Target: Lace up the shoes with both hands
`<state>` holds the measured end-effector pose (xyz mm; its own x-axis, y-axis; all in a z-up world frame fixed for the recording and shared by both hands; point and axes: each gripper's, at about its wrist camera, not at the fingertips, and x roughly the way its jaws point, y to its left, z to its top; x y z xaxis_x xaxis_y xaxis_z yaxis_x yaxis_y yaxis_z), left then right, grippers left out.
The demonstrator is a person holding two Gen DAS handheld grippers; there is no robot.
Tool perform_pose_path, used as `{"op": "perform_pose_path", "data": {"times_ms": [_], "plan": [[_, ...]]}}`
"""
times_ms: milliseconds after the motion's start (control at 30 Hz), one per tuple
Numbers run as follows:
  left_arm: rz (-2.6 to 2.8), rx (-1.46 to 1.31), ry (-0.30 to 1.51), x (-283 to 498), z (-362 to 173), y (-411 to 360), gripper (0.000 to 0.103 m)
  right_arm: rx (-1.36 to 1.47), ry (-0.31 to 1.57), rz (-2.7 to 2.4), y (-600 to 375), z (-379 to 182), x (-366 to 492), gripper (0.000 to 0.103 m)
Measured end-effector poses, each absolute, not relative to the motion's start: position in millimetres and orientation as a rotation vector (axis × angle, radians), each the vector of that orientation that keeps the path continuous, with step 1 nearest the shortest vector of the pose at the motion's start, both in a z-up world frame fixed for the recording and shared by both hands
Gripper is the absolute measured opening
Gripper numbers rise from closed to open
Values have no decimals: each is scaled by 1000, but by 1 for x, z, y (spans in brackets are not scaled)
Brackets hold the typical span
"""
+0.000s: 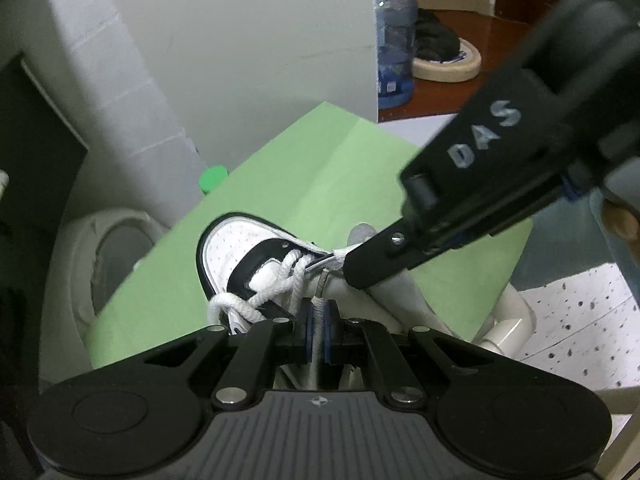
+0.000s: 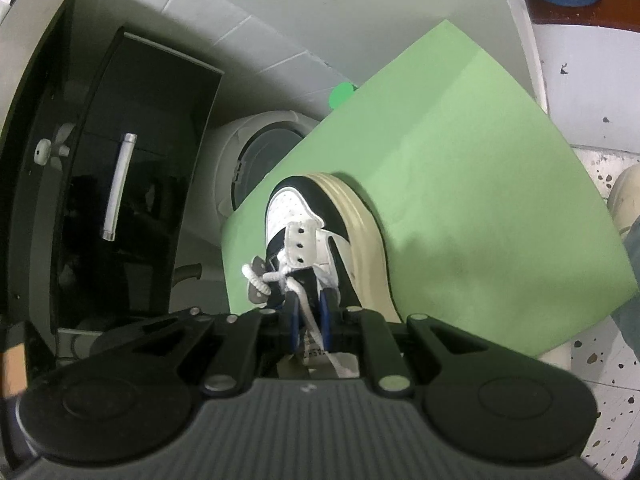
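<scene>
A white and black sneaker (image 1: 236, 248) lies on a green mat (image 1: 320, 168), toe pointing away. Its white lace (image 1: 276, 280) crosses loosely over the tongue. My left gripper (image 1: 318, 320) is shut on one lace strand that runs up between its blue pads. My right gripper (image 1: 340, 262) reaches in from the upper right and pinches a strand at the eyelet edge. In the right wrist view the sneaker (image 2: 288, 208) is tipped on its side with the cream sole (image 2: 360, 240) to the right. There the right gripper (image 2: 310, 316) holds a lace strand (image 2: 308, 312) between its narrow jaws.
A white round bin (image 1: 104, 264) stands left of the mat, and a green cap (image 1: 214, 178) sits at the mat's far edge. A blue water bottle (image 1: 394, 52) stands behind. A black cabinet (image 2: 120, 184) is at the left. The floor (image 2: 592, 380) is speckled.
</scene>
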<state>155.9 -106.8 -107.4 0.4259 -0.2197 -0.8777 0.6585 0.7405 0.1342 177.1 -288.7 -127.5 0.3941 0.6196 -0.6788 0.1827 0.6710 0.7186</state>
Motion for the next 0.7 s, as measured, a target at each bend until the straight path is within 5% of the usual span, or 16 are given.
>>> {"op": "perform_pose_path", "data": {"times_ms": [700], "plan": [[-607,438,908,155,-107,-97,5,555,1072,404,-268,-104,167,19]]}}
